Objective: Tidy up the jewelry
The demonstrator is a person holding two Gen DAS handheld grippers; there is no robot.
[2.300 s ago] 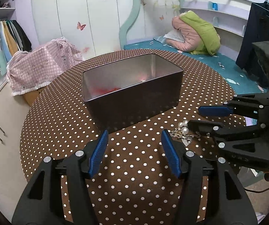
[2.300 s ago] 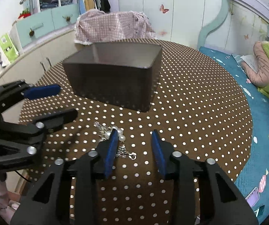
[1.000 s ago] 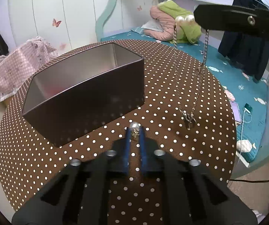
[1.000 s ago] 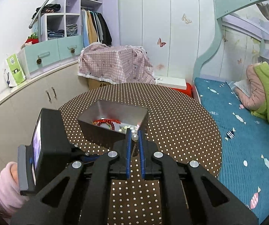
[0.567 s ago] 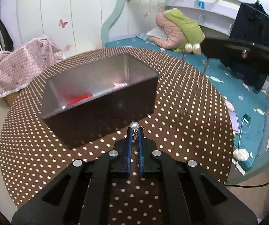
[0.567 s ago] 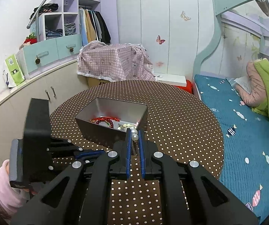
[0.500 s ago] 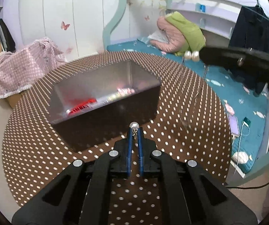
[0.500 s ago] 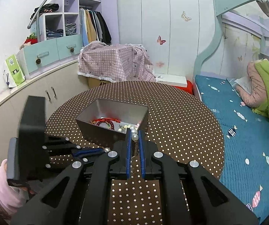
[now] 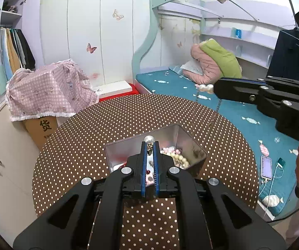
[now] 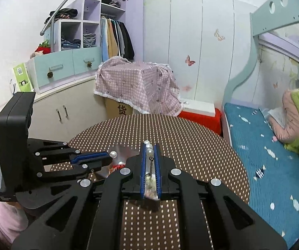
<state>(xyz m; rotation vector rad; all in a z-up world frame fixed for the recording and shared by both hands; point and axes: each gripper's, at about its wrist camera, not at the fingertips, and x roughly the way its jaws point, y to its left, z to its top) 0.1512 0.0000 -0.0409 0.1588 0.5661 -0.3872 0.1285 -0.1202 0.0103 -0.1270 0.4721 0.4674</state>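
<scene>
- Pearl necklace (image 9: 206,88): its two pearls sit at the tip of the right gripper (image 9: 217,88) in the right of the left-wrist frame, and its thin chain hangs down from there to the right end of the metal tin (image 9: 188,138) at lower centre.
- In the right-wrist view the same pearls (image 10: 149,145) and chain show between the right gripper's blue pads (image 10: 142,164), which are clamped together on them.
- Pearl earring (image 9: 149,140): a single pearl with a small metal fitting, pinched at the tip of the left gripper (image 9: 149,145), above the tin's open top.
- The tin stands on the brown polka-dot table (image 9: 99,129); pale beads (image 9: 178,158) and something red (image 9: 121,164) lie inside.
- Around: a pink checked cloth (image 9: 47,89) over a cardboard box at left, and a teal bed (image 9: 253,114) at right.
</scene>
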